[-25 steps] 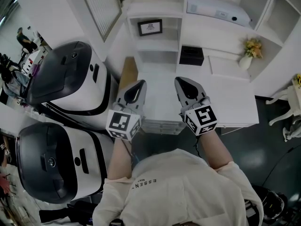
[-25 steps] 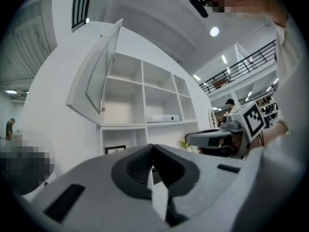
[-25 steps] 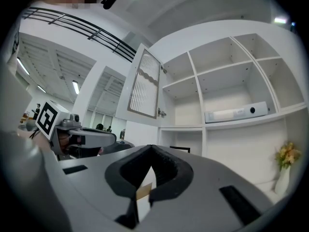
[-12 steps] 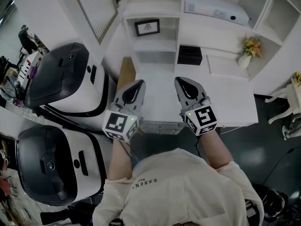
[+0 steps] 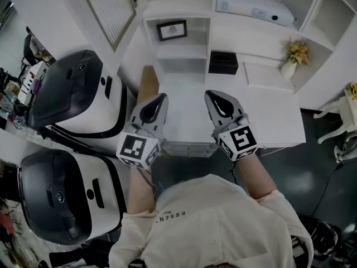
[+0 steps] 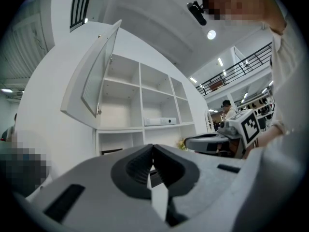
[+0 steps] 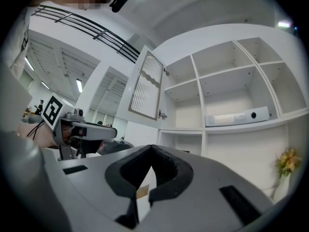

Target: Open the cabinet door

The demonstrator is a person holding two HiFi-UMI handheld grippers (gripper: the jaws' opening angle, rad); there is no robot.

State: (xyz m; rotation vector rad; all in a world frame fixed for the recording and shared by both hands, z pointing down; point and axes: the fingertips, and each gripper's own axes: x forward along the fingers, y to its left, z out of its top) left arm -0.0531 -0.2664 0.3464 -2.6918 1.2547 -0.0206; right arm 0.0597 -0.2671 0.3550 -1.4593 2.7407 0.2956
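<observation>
Setting: white wall unit (image 5: 262, 43) of open shelves above a white counter (image 5: 273, 121); two black-and-white helmet-shaped pods (image 5: 72, 99) stand past the counter's left edge.
Cabinet door: slatted-panel door (image 5: 109, 4), hinged at the unit's upper left corner, stands swung well out from the shelves. On this evidence the opening appears complete.
Left gripper (image 5: 159, 100): jaws pressed together with nothing between them; it is held level above the counter's front edge, near the left corner and well apart from the door.
Right gripper (image 5: 215, 96): jaws likewise closed and empty; it is held just beside the left one, above the same front edge.
Reason for pose: both grippers point at the unit and touch nothing, which suggests a neutral hold.
Shelf contents: framed picture (image 5: 171, 30) in the left niche; black box (image 5: 223, 63) at the counter's back edge; long white device (image 5: 254, 9) on the shelf above; vase of yellow flowers (image 5: 290, 66) at the back right corner.
Writing: shirt (image 5: 212, 222) shows "ESSEN", with the smaller line beneath it illegible; each marker cube (image 5: 136, 149) bears a black square code only; the device label is too small to read.
</observation>
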